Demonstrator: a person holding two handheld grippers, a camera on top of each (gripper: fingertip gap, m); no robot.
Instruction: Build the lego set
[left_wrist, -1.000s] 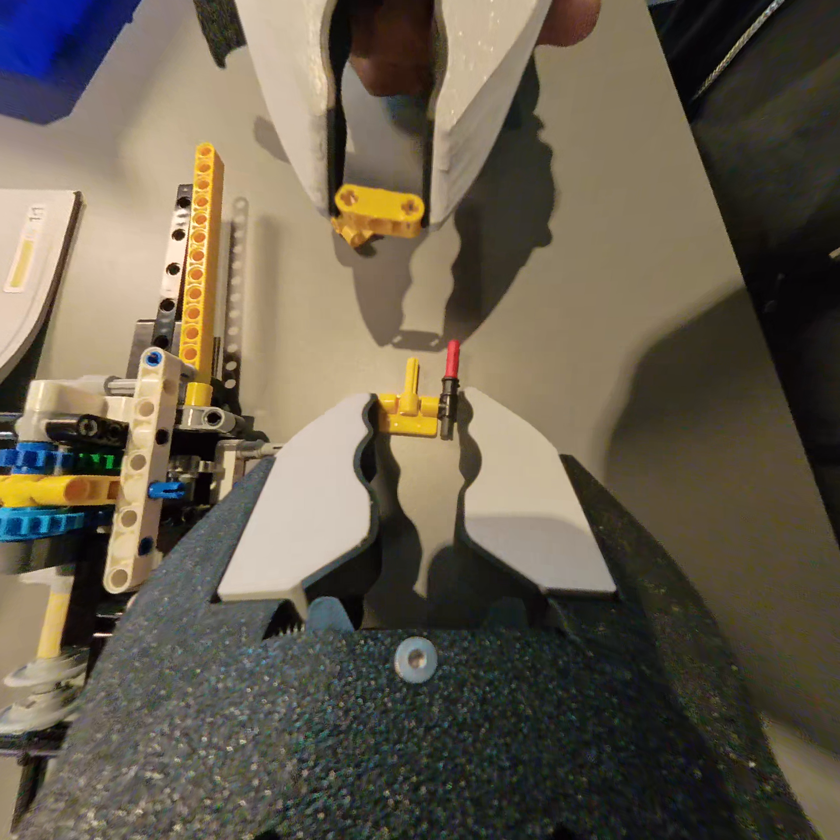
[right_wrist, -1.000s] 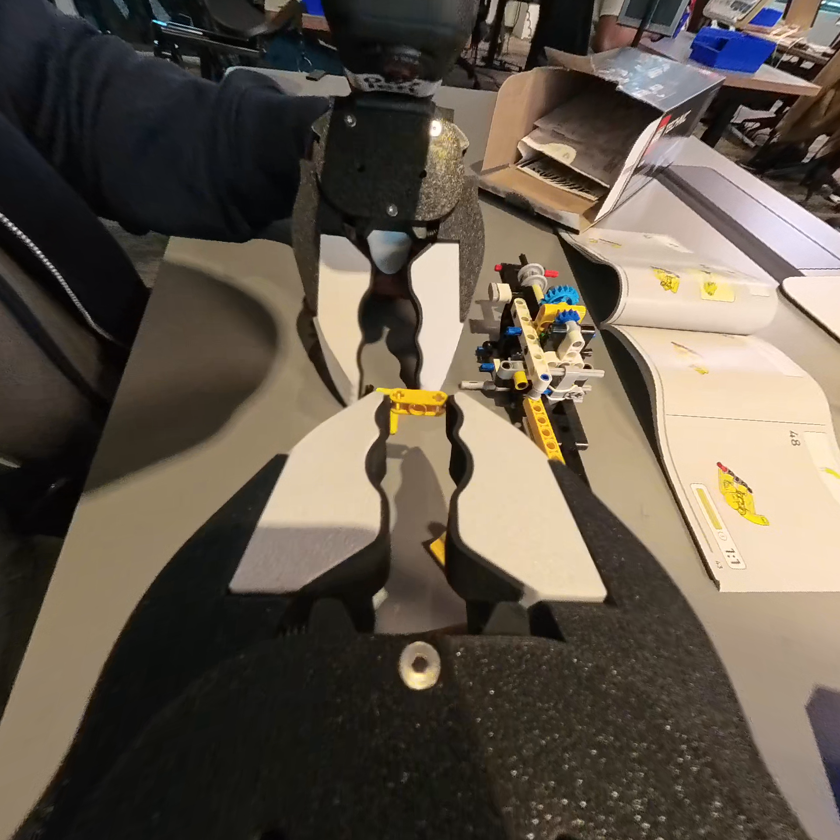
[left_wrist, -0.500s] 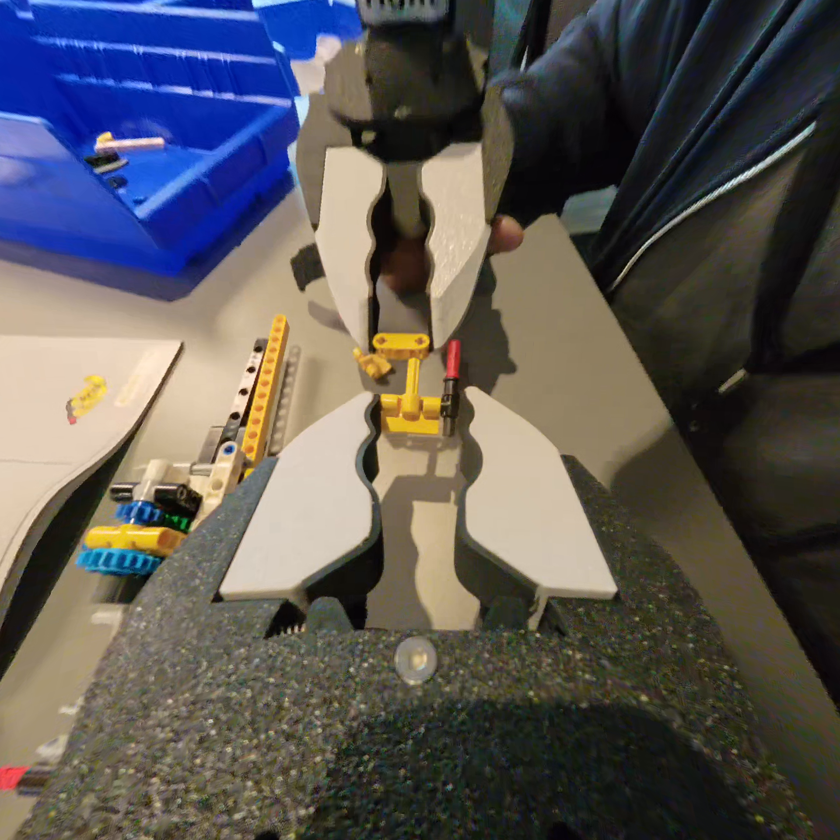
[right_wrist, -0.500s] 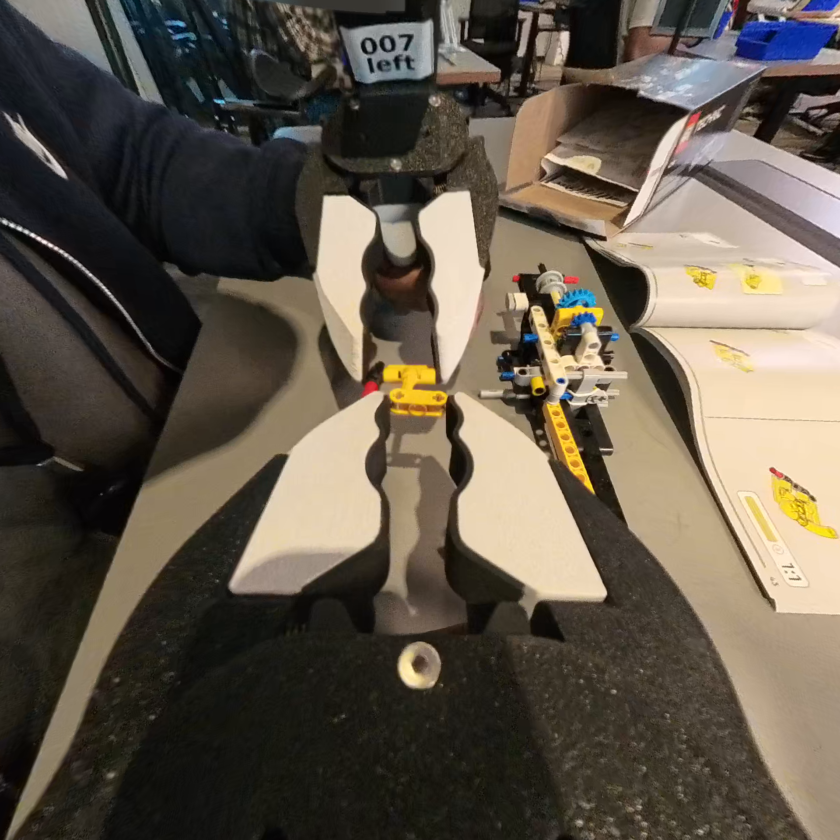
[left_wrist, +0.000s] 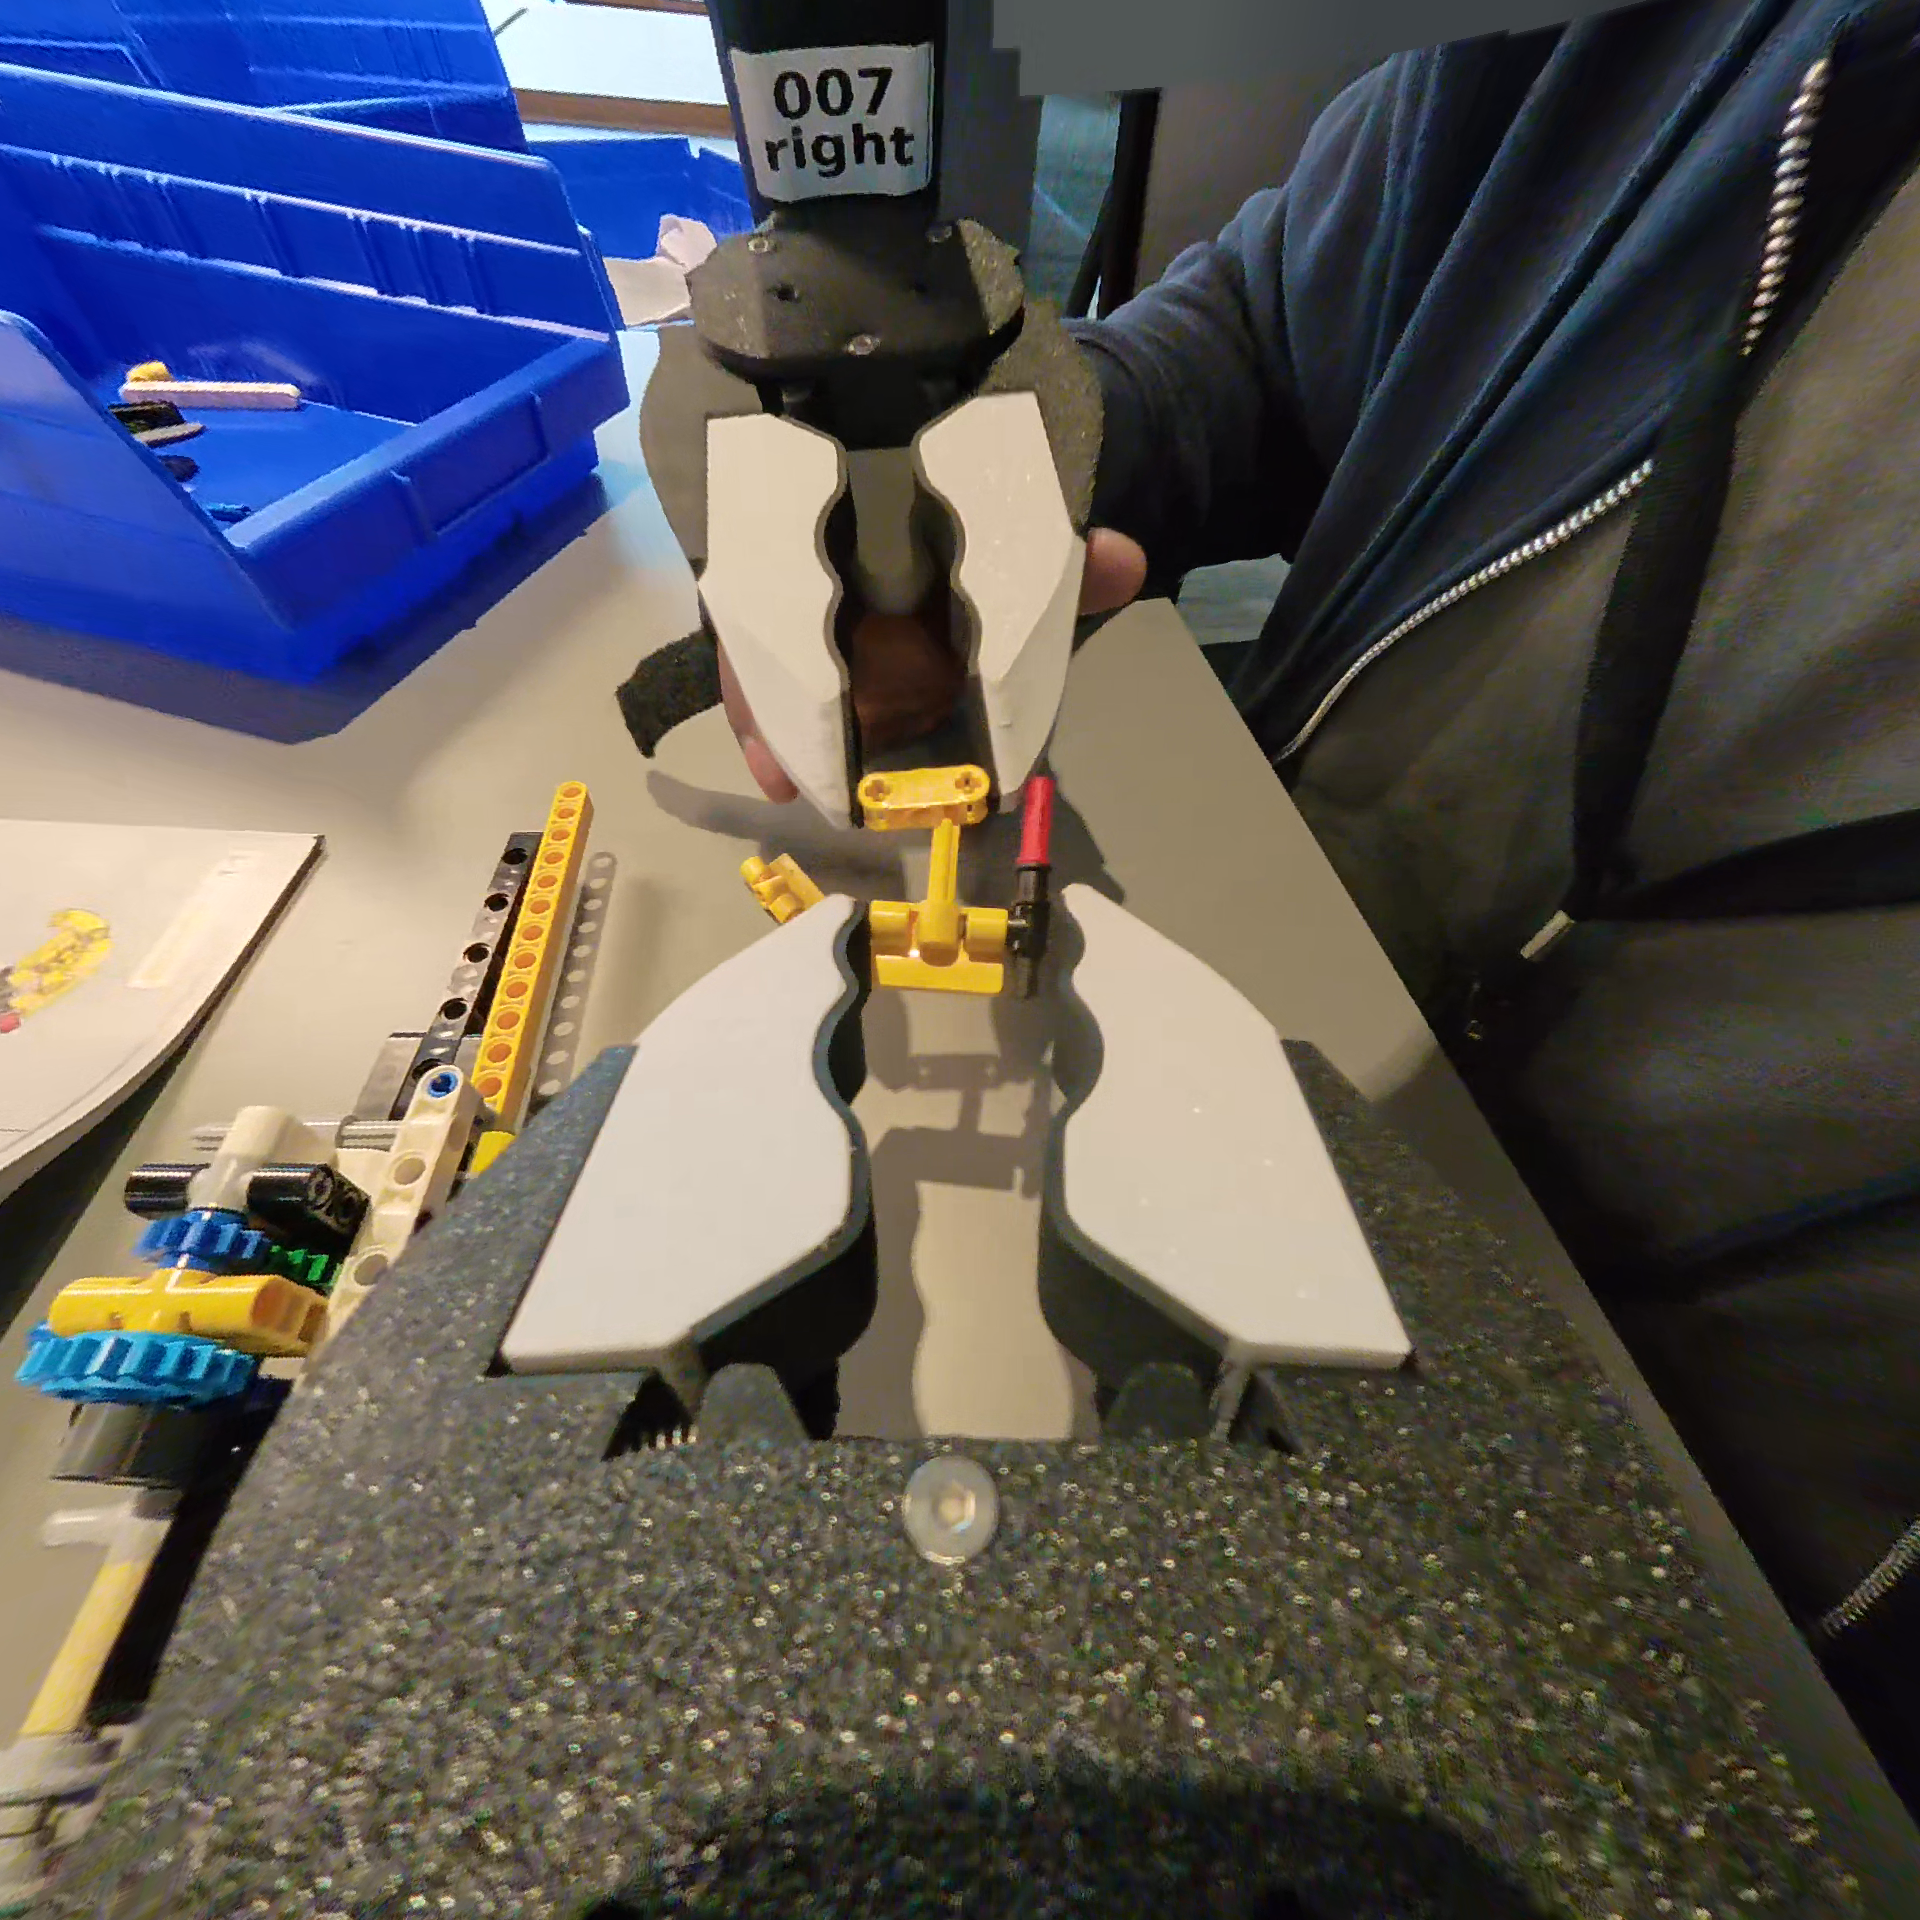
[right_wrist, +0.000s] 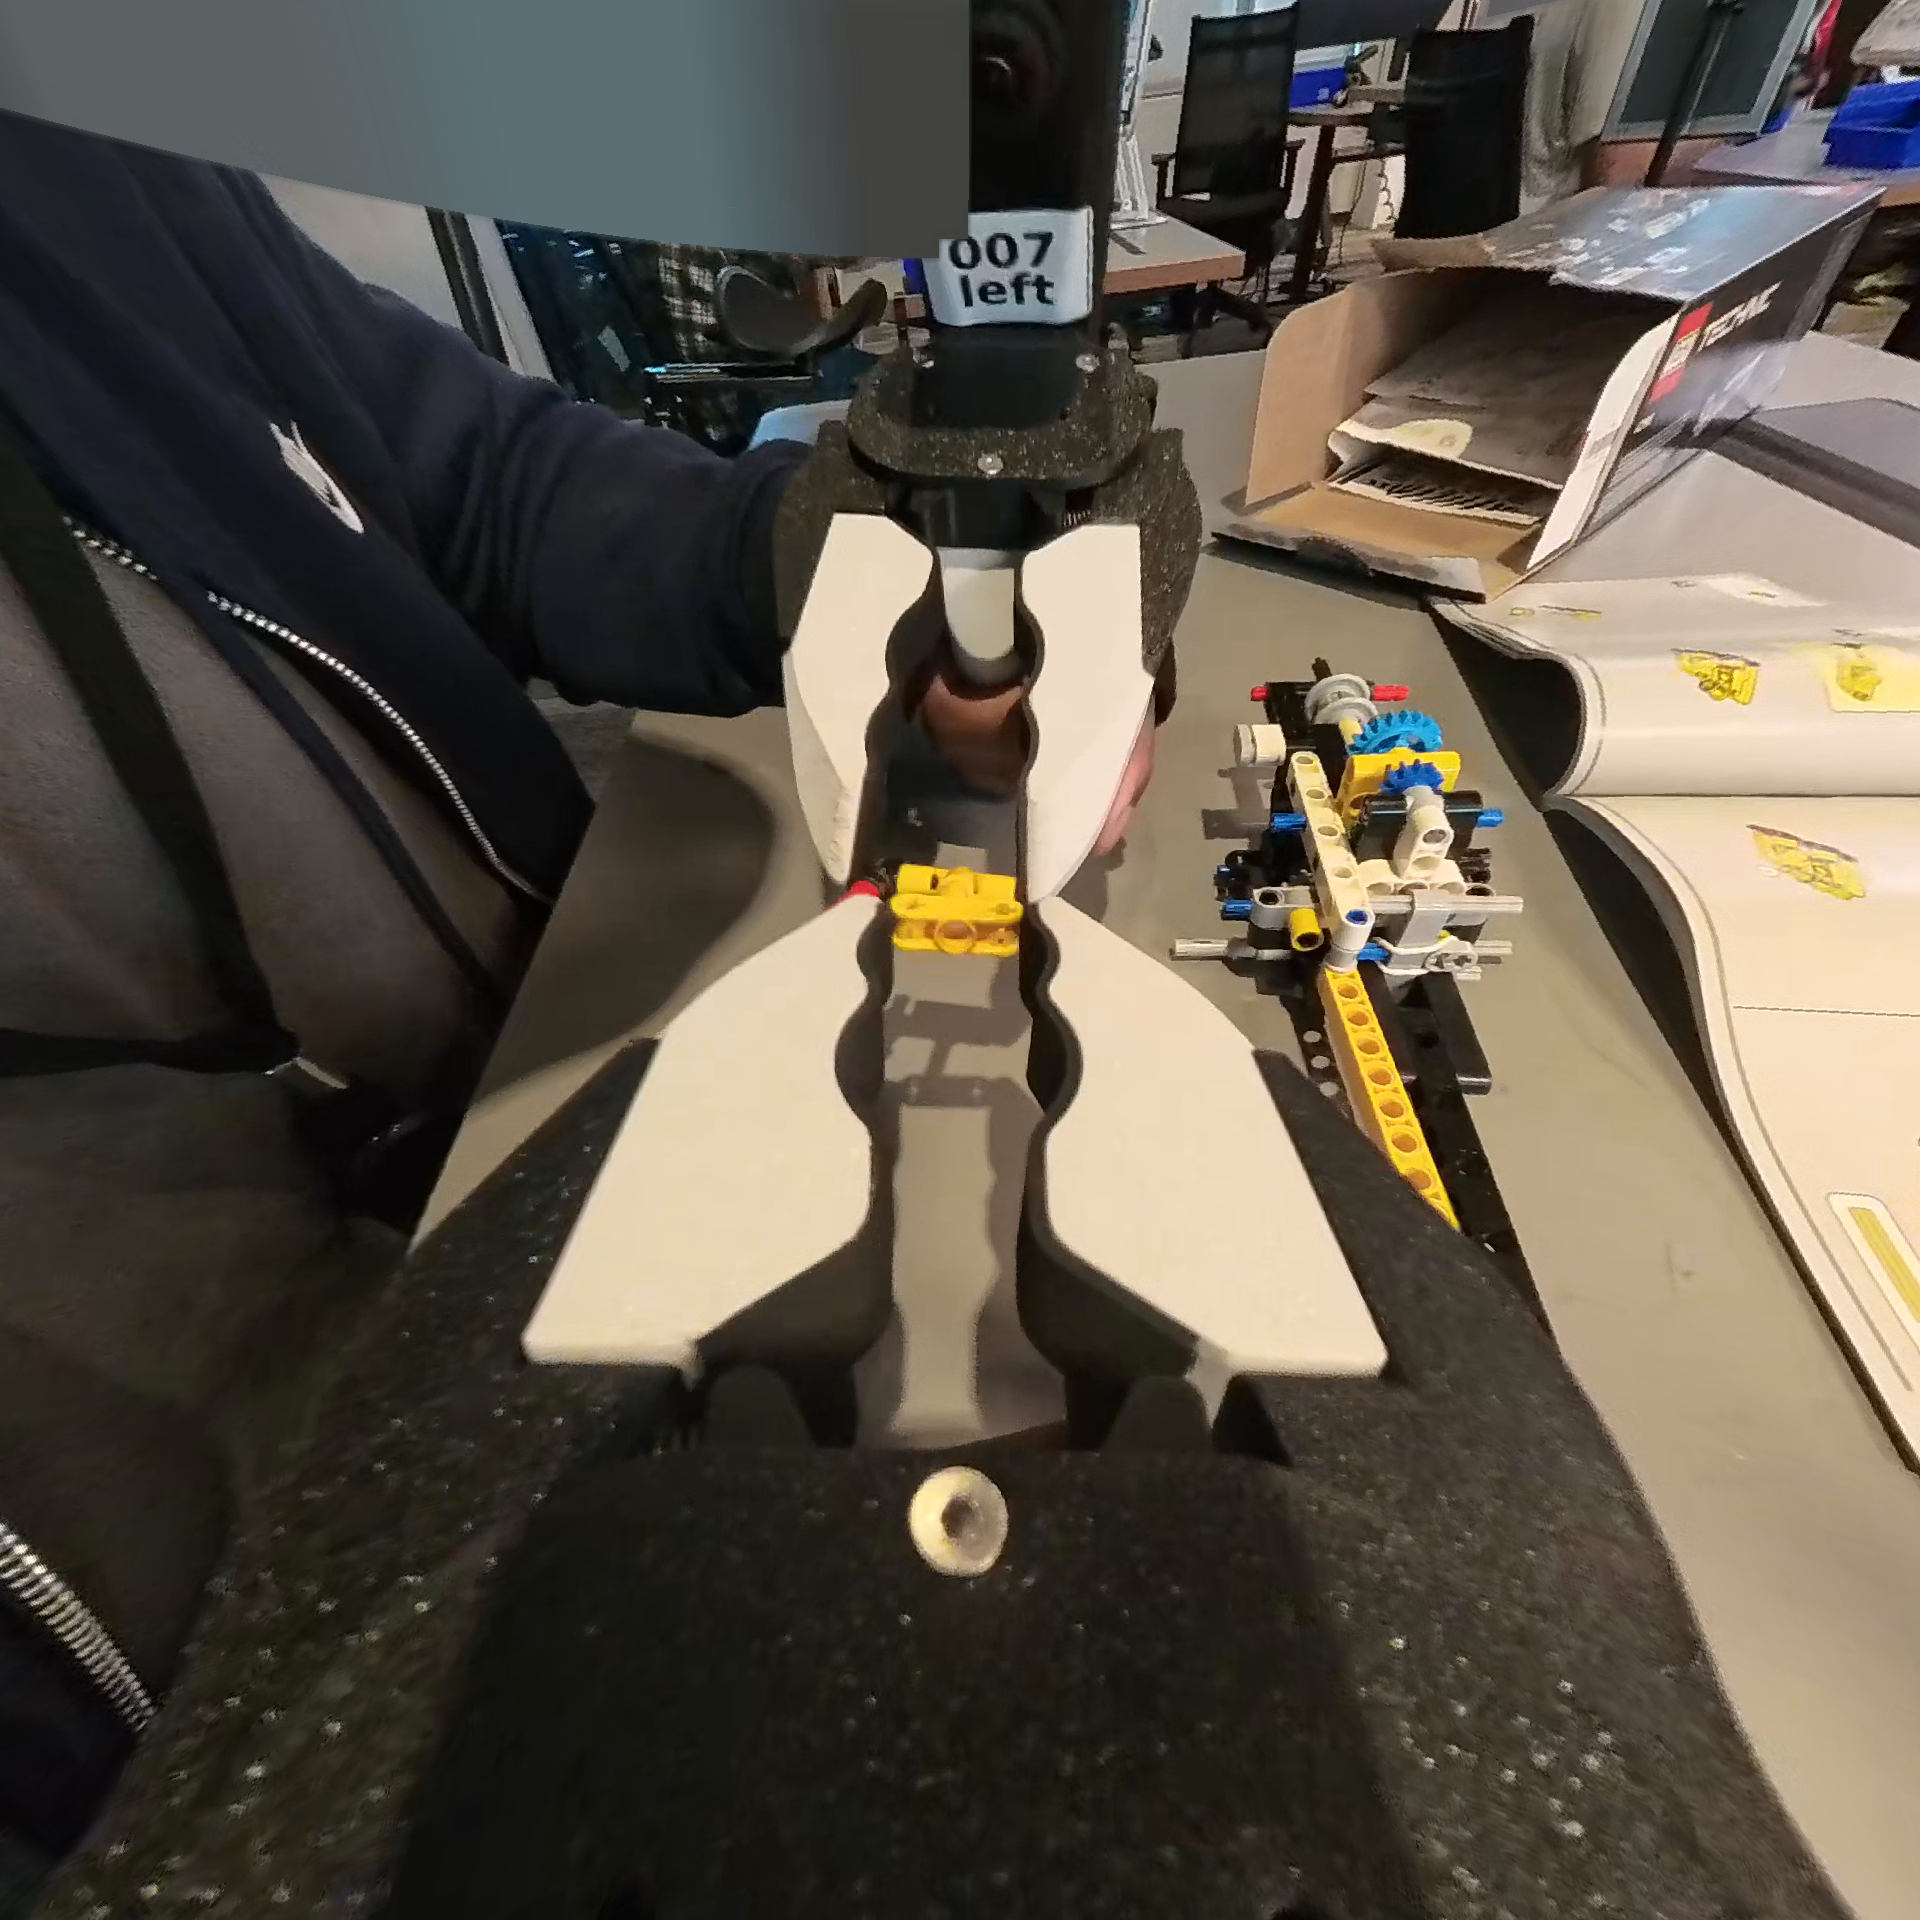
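My left gripper (left_wrist: 954, 920) is shut on a small yellow lego assembly (left_wrist: 938, 961). A yellow axle (left_wrist: 942, 857) and a black-and-red pin (left_wrist: 1031, 862) stick forward out of it. My right gripper (left_wrist: 923, 821) faces it, shut on a yellow two-hole connector (left_wrist: 923, 798). The axle tip touches the connector's underside. In the right wrist view my right gripper (right_wrist: 951, 928) holds the connector (right_wrist: 956, 935) right against the left gripper's (right_wrist: 940, 878) yellow piece (right_wrist: 954, 885). Both are held above the grey table (left_wrist: 1143, 727).
The partly built model (left_wrist: 312, 1174) with a long yellow beam (left_wrist: 535, 956) lies to the left, also in the right wrist view (right_wrist: 1351, 862). A loose yellow piece (left_wrist: 774, 883) lies nearby. Blue bins (left_wrist: 260, 364), an open booklet (right_wrist: 1818, 935) and a cardboard box (right_wrist: 1507, 384) surround it. The person's jacket (left_wrist: 1558, 727) is close.
The two grippers have come together and both views have tilted up. The axle, earlier apart from the connector, now meets it.
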